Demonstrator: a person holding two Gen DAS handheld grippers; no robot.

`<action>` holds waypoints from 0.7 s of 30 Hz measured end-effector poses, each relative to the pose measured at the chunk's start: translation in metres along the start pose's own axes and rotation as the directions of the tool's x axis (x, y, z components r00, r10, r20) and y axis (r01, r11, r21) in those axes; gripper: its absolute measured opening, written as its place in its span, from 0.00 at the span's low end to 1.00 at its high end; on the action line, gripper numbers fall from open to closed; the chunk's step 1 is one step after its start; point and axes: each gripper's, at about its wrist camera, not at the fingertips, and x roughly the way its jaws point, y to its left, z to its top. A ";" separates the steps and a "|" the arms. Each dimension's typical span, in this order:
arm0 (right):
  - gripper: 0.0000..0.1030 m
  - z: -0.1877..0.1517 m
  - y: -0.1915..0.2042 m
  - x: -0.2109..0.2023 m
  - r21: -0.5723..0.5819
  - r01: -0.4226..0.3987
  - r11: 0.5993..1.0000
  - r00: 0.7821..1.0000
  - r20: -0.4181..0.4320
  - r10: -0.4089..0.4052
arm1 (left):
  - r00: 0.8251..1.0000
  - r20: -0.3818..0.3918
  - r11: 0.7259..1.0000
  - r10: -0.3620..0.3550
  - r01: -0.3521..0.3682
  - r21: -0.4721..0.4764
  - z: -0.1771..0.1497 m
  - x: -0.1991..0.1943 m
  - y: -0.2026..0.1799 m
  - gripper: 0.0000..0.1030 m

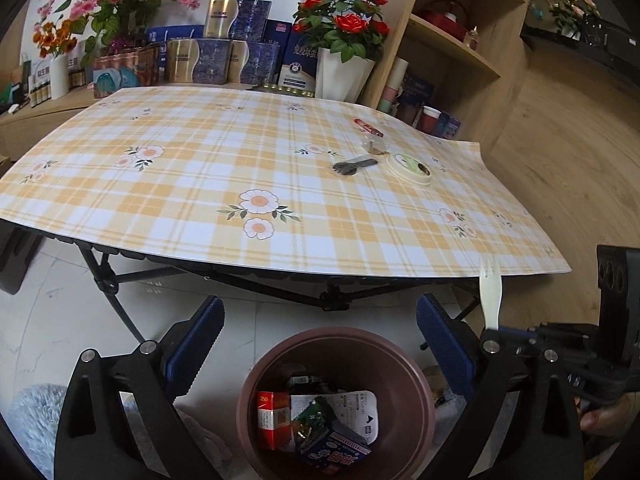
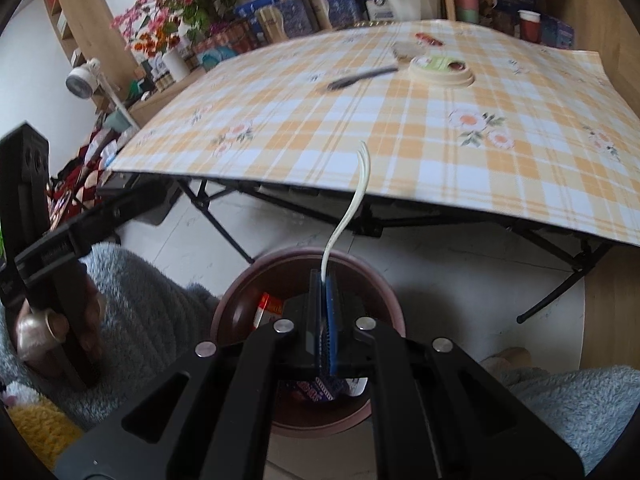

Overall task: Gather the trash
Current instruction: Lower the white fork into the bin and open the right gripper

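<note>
Near: our left gripper [image 1: 316, 344], jaws wide and empty, and our right gripper [image 2: 325, 320], clamped on a white plastic fork [image 2: 352, 208], both above the brown bin [image 2: 236, 300]. Far right: lid [image 1: 409, 168], black utensil [image 1: 354, 165], wrappers [image 1: 370, 128] on the table [image 1: 200, 184]. Risk: the tall fork may tip past the rim on release.

plaid-clothed folding table [image 1: 224, 184]; wooden shelves [image 1: 452, 44]; pale tiled floor [image 1: 60, 304]

Each tool [image 1: 318, 344] [image 2: 325, 312] is black-framed, with silver screws and blue serrated pads [image 1: 196, 336].
</note>
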 end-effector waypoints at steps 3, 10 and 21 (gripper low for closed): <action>0.06 -0.006 0.004 0.013 -0.024 0.011 1.000 0.998 -0.059 -0.012 | 1.000 0.005 1.000 0.009 -0.009 0.001 0.000 0.000 0.000 0.92; 0.06 -0.018 0.008 0.031 -0.044 0.007 0.999 0.988 -0.152 -0.013 | 1.000 -0.009 1.000 0.012 -0.012 -0.011 -0.001 0.004 0.003 0.92; 0.27 -0.021 0.007 0.035 -0.023 -0.002 1.000 0.984 -0.176 -0.002 | 1.000 -0.017 1.000 0.011 -0.012 -0.024 -0.002 0.005 0.006 0.92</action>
